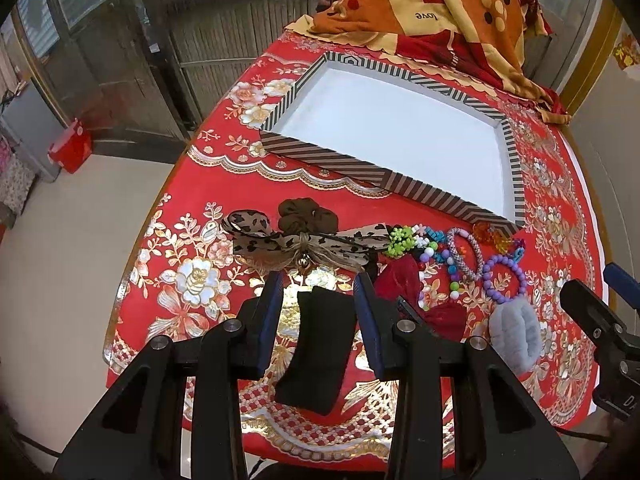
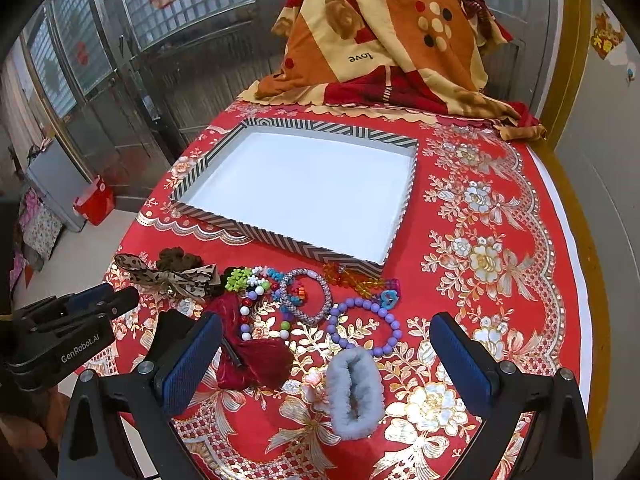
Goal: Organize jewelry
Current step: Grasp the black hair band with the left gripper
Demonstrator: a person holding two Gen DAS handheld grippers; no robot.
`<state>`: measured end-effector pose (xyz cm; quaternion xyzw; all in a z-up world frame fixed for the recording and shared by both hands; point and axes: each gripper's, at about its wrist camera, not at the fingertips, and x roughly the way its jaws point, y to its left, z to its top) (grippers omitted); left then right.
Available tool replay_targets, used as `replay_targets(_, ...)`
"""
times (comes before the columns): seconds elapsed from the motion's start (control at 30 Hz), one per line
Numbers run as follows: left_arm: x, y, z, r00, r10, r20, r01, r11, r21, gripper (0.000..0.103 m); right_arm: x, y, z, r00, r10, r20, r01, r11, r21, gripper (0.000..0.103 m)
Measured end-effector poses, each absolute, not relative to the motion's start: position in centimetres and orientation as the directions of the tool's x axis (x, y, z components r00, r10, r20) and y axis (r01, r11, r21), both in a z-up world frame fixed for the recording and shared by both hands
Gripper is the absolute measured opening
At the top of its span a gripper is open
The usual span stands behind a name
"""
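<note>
The left gripper (image 1: 316, 300) hangs with its jaws partly apart; a black band (image 1: 316, 344) lies between the pads, not clearly pressed by either, so a grip cannot be told. Just ahead of it sit the leopard bow (image 1: 296, 242) and brown scrunchie (image 1: 306, 214). The right gripper (image 2: 326, 344) stands wide open and holds nothing. Between its fingers lie the grey fluffy scrunchie (image 2: 354, 392) and purple bead bracelet (image 2: 362, 326); the dark red scrunchie (image 2: 256, 354) is by its left finger. The striped tray (image 2: 280, 240) lies beyond.
</note>
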<state>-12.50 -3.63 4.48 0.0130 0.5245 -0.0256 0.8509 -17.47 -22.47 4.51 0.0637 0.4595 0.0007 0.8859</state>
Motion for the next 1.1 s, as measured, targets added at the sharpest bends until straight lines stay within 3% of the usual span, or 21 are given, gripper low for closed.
replay_targets(1.1, -12.27, -3.34, 4.23, 0.440, -0.044, -0.897, 0.061, 0.998, -0.019, 0.036, -17.02, -22.36, 3.84, 0.553, 0.096, -0.827, 0.044, 0.989, 0.144, 0.103)
